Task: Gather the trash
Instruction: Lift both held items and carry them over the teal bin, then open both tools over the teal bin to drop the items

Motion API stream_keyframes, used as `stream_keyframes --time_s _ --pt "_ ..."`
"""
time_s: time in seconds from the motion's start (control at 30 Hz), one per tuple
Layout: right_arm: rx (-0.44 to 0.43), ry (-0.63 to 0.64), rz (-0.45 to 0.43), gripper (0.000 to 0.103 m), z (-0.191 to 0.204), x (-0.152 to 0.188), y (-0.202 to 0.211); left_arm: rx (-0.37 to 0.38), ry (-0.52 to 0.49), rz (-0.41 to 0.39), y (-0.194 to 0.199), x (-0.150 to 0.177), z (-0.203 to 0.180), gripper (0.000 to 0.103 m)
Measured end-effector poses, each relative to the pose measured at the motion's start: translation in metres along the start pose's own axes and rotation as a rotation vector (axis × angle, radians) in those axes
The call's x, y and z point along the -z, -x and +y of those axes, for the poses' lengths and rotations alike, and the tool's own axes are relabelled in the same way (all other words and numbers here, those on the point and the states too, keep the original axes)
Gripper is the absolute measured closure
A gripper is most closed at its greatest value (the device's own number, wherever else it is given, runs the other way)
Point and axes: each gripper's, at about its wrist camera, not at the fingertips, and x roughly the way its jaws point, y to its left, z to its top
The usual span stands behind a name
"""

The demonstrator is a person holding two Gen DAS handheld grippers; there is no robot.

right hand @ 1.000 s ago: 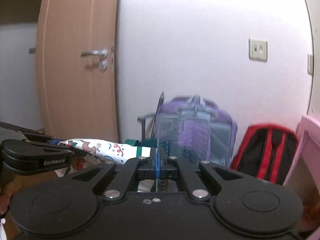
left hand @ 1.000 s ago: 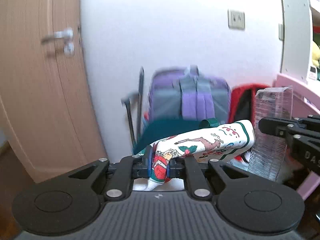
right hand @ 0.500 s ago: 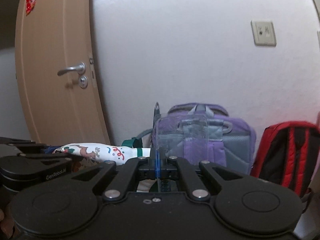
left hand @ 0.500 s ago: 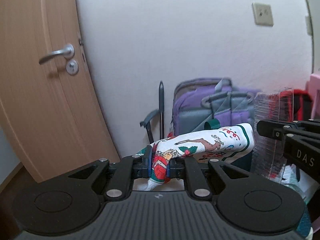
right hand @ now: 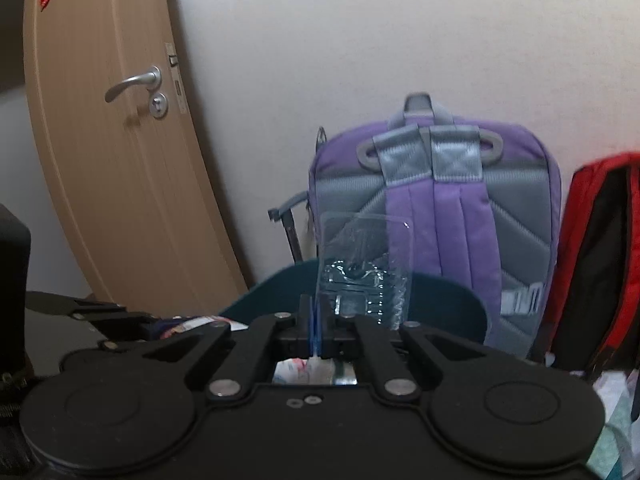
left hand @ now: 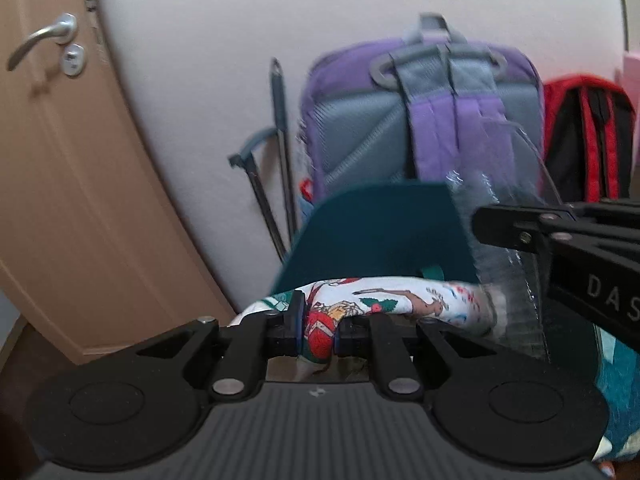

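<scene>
My left gripper (left hand: 319,320) is shut on a white sock-like piece with a Christmas reindeer print (left hand: 400,298), which sticks out to the right over the teal bin (left hand: 380,232). My right gripper (right hand: 316,320) pinches the edge of a clear plastic blister pack (right hand: 364,264) that stands upright above the same teal bin (right hand: 460,300); its jaws are opening slightly, with the plastic still between the pads. In the left wrist view the right gripper (left hand: 520,228) and its clear pack (left hand: 504,240) are close on the right. The left gripper (right hand: 100,312) shows at the lower left of the right wrist view.
A purple and grey backpack (right hand: 432,208) leans on the white wall right behind the bin, a red and black backpack (right hand: 600,248) to its right. A black folded handle (left hand: 280,152) stands left of it. A wooden door (right hand: 120,160) is at the left.
Both grippers have come down and closer to the teal bin with their loads. The bin and purple backpack now fill much more of both views.
</scene>
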Motion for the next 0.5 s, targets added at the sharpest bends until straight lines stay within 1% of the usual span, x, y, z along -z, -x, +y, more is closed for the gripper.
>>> stream_keyframes --time_s 0.07,0.13,0.2,0.3,0.4,0.5 --pt "0.005 0.003 0.031 0.095 -0.001 0.006 -0.003 0.020 -0.012 0.027 -0.005 0.004 -0.004 0.090" --pt "0.029 0.002 0.068 0.089 -0.001 0.012 -0.005 0.024 -0.020 0.042 -0.007 0.009 -0.009 0.090" --pt "0.048 -0.012 0.094 0.086 -0.004 0.014 -0.005 0.031 -0.035 0.054 -0.007 0.012 -0.013 0.090" --pt "0.058 -0.034 0.096 0.080 -0.010 0.018 0.001 0.060 -0.039 0.077 -0.006 0.016 -0.017 0.089" --pt "0.069 -0.053 0.103 0.077 -0.014 0.019 0.007 0.085 -0.043 0.102 -0.005 0.020 -0.021 0.087" --pt "0.074 -0.058 0.097 0.074 -0.015 0.018 0.019 0.098 -0.035 0.109 -0.003 0.024 -0.027 0.086"
